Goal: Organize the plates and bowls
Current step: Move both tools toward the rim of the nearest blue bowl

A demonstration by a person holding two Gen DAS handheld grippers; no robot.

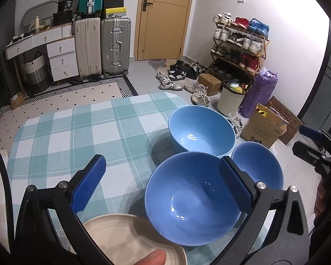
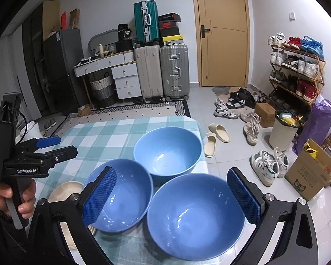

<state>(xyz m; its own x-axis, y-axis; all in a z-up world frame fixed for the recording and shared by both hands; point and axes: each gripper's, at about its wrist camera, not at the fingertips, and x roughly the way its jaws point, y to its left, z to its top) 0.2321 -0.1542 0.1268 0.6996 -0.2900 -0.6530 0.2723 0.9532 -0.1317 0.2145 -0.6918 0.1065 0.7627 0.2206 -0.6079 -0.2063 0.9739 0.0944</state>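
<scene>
Left hand-held gripper (image 2: 57, 146) w/ "GenRobot.AI" label, both grippers apart, 3 blue bowls (image 2: 194, 218)

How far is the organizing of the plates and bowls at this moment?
Nothing looks done: three blue bowls stand separately on the checked tablecloth, the cream plate beside them. Both the left gripper and right gripper are open, holding nothing. All stacking is left.

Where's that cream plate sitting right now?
The cream plate lies on the checked tablecloth at the near edge, low in the left wrist view, just left of the nearest blue bowl.
</scene>
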